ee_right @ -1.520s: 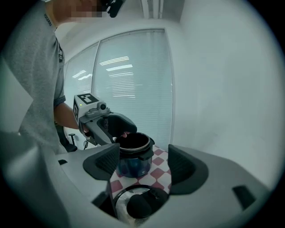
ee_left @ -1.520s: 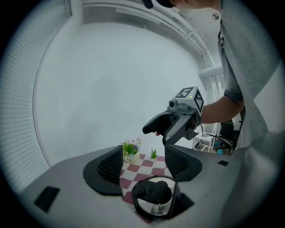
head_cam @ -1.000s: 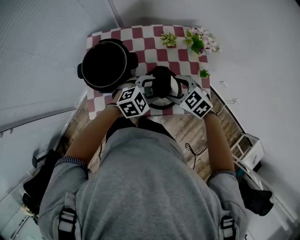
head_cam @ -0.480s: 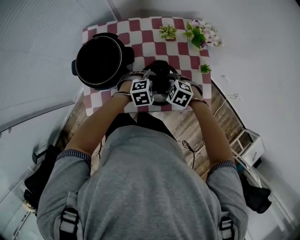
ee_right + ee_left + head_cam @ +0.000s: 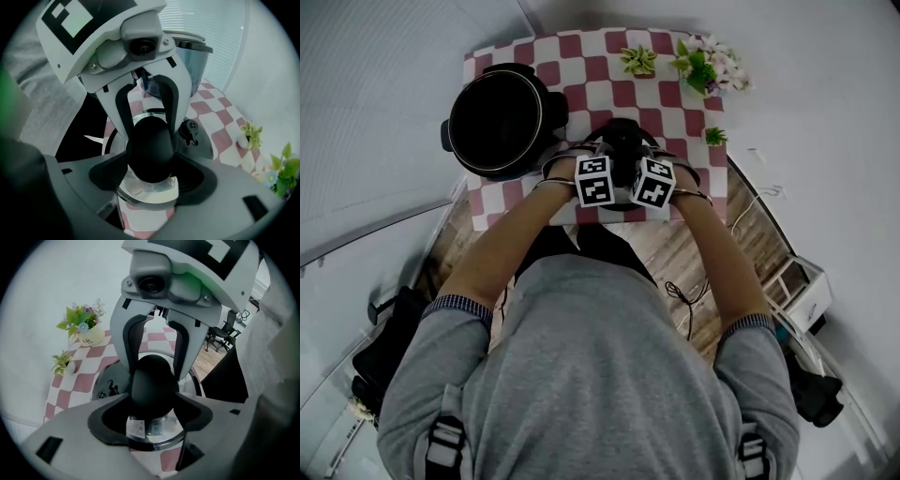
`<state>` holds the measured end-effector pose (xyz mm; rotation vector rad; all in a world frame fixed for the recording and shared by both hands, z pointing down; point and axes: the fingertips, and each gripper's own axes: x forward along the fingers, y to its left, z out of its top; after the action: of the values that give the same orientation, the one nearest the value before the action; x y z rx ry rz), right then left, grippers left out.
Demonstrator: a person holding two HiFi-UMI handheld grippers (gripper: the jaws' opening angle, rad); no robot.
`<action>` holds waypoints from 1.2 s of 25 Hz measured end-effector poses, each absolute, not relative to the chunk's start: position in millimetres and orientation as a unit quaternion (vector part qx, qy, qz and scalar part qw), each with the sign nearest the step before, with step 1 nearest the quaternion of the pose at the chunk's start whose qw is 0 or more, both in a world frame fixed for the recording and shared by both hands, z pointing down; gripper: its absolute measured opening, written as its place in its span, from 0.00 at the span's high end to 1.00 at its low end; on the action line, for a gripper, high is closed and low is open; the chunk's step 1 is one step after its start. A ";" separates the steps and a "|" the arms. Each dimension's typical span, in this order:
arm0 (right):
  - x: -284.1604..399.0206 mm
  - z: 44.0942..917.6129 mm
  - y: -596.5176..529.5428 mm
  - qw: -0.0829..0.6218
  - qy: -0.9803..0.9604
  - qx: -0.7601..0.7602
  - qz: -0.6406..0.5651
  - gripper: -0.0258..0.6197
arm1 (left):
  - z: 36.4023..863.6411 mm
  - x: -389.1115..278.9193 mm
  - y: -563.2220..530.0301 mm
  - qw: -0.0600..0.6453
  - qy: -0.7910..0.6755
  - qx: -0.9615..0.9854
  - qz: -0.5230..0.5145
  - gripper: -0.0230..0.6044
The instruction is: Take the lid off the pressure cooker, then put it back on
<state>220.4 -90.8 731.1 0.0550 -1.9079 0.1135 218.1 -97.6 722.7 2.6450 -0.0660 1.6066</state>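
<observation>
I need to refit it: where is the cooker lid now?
Head view, centre: the lid is at the near edge of the checkered table, just right of the open pot.

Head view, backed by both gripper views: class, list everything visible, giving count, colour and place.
table: 1, red-and-white checked cloth, top centre
pressure cooker: 1, black, open, table's left
lid: 1, steel with black knob, right of cooker, near edge
small potted plants: 2, green, far and right edges
flower pot: 1, pale flowers, far right corner
floor: wooden, brown, right of table
person: 1, grey top, bottom
left gripper: 1, white, closed on lid's knob
right gripper: 1, white, jaws just closing, gripping knob too
</observation>
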 end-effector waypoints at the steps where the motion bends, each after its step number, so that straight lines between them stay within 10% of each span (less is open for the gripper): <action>1: 220.2 731.2 -90.9 0.578 -0.815 0.023 0.048 0.46 | 725.6 217.8 -97.7 0.024 -0.020 0.852 0.522 0.46; 30: 230.7 628.1 -65.1 0.584 -0.811 0.018 0.039 0.51 | 617.6 227.9 -66.8 0.014 0.017 0.867 0.497 0.49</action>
<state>230.7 -65.1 628.1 0.0412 -1.8919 0.0910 227.9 -66.8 617.6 2.6999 0.0542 1.5485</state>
